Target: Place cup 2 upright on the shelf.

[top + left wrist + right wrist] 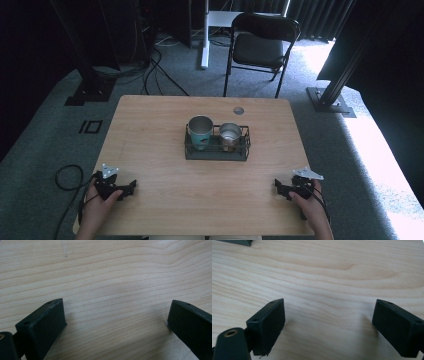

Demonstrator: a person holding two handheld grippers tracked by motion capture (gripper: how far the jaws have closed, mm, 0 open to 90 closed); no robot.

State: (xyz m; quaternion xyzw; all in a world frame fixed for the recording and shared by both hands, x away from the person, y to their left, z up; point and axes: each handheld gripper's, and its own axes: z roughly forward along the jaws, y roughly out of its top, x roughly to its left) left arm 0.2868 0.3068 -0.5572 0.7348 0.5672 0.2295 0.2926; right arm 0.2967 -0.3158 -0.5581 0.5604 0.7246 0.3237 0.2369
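Observation:
A black wire basket (192, 150) sits mid-table and holds a tall teal cup (200, 131) on its left and a shorter metal cup (230, 136) on its right. My left gripper (126, 188) rests on the wood near the front left corner, held by a hand. My right gripper (280, 189) rests near the front right corner. In the left gripper view the left gripper (116, 315) has its jaws wide apart over bare wood. The right gripper (329, 315) stands the same way in the right gripper view. Nothing lies between either pair of jaws.
The light wooden table (150, 120) has a round grommet hole (238, 110) near its far edge. A black folding chair (260, 45) stands beyond the table on grey carpet. Cables (67, 177) trail off the left side.

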